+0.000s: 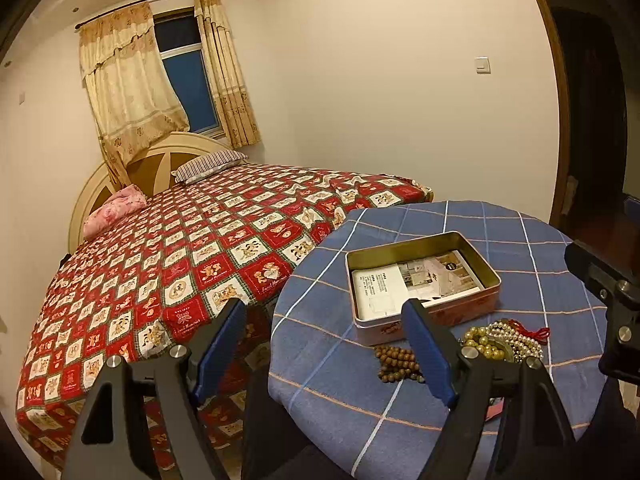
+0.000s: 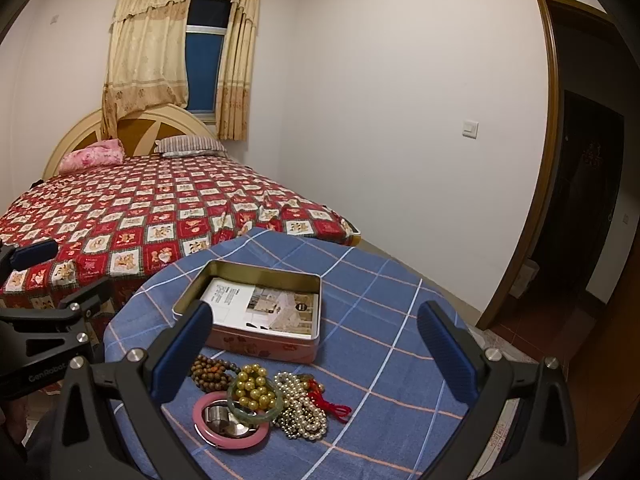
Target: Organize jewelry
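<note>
The right tongs stood wide open with nothing between the ribbed blue pads, hanging above the jewellery heap as though sizing up a first pick; the left tongs were likewise spread and empty, poised over the near edge of the round bench draped in blue checked cloth. Nearest lay a glossy pink ring-shaped bangle around some shiny metal piece, with a translucent green bangle overlapping it; piled in that green ring sat a string of fat, lustrous yellow-gold beads; just beside it sprawled a loose, tangled strand of small pearly white beads with a red knotted cord, slippery-looking and likely to trail when lifted; to the left coiled matte brown wooden beads. Beyond, just behind the heap, stood a lidless rectangular tin box with pinkish sides and a brassy interior, holding only a flat printed leaflet, presumably the destination. Farther off stretched the bed under its red patterned quilt.
</note>
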A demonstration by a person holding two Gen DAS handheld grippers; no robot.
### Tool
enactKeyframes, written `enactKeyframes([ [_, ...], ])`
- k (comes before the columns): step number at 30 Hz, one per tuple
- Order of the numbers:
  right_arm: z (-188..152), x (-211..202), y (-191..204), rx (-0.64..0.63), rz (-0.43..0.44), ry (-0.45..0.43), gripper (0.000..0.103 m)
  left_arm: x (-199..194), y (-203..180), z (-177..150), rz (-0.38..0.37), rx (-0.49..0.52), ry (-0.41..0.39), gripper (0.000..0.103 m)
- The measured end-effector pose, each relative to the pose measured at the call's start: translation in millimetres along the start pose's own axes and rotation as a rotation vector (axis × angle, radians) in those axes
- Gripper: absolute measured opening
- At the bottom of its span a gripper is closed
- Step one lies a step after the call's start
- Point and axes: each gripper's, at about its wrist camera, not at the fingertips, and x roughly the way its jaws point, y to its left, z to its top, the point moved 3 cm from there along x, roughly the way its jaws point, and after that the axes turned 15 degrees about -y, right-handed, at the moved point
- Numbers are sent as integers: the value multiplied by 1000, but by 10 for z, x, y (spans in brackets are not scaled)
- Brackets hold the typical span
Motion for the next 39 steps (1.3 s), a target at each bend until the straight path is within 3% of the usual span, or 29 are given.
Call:
enactKeyframes([
  [39,-64,82,-120,20,-6,21,103,-6,135,57,44,-14,-25,80],
])
